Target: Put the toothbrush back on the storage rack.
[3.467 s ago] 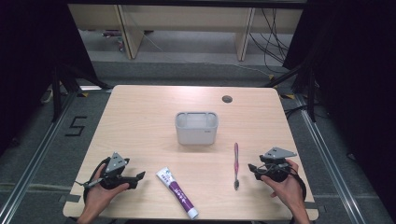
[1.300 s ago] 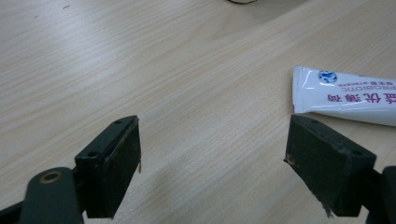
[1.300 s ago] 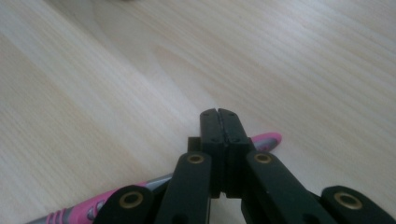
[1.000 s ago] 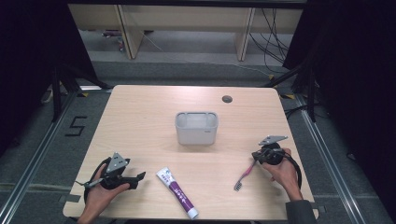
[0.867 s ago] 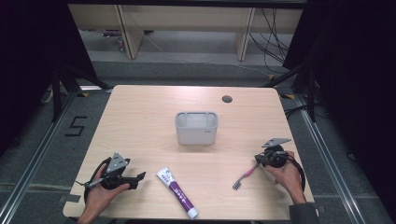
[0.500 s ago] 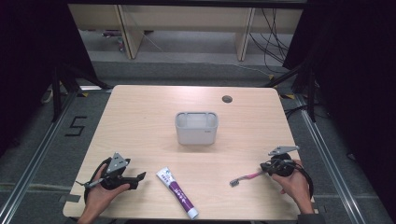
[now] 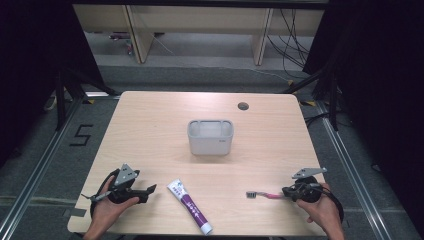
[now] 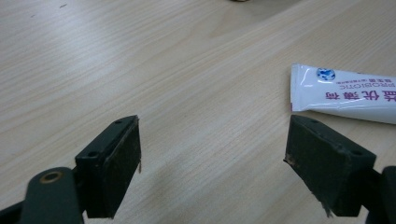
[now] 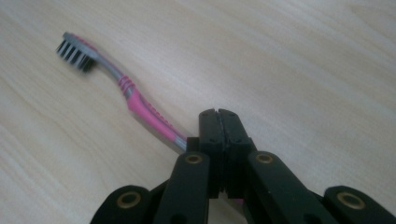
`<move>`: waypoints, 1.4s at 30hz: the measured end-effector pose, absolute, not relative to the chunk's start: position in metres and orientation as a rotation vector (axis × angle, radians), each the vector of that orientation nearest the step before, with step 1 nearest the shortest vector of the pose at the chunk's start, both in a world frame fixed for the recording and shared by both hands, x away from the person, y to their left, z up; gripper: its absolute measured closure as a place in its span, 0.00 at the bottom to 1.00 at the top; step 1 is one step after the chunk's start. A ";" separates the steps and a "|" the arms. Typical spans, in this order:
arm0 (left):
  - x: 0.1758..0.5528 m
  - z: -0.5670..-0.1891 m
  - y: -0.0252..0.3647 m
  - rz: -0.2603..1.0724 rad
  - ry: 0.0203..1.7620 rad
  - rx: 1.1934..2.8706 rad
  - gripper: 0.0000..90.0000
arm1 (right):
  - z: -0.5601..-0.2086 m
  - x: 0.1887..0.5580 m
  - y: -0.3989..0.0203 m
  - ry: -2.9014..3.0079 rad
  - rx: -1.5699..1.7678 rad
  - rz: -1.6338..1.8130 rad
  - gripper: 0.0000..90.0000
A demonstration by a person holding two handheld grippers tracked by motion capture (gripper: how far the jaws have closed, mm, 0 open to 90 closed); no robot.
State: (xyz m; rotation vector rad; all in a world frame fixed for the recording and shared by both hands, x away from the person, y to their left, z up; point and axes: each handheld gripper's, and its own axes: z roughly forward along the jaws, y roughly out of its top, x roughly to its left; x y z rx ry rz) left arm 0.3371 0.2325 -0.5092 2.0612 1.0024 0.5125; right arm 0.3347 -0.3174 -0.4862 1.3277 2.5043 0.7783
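While the pink toothbrush [image 9: 122, 88] is pinched at its handle end by the right gripper [image 9: 218, 122], jaws pressed tight together on it, the bristle head is pointed toward about 10 o'clock in the right gripper view. From the high view, the brush [image 7: 264, 195] is seen near the table's [image 7: 150, 130] 4 o'clock corner. The left gripper [image 8: 212, 154] is spread wide with nothing between, toothpaste tube [image 8: 345, 93] lying at its 2 o'clock, grey bin [image 7: 210, 136] seen mid-table

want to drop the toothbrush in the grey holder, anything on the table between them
Nothing visible. The toothbrush, clamped in the right hand-held gripper, has bare table between it and the grey holder; the toothpaste tube lies off to the left.
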 end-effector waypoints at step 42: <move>0.338 -0.510 0.233 0.512 1.006 2.073 0.20 | -0.464 0.328 -0.273 2.762 0.933 0.406 0.76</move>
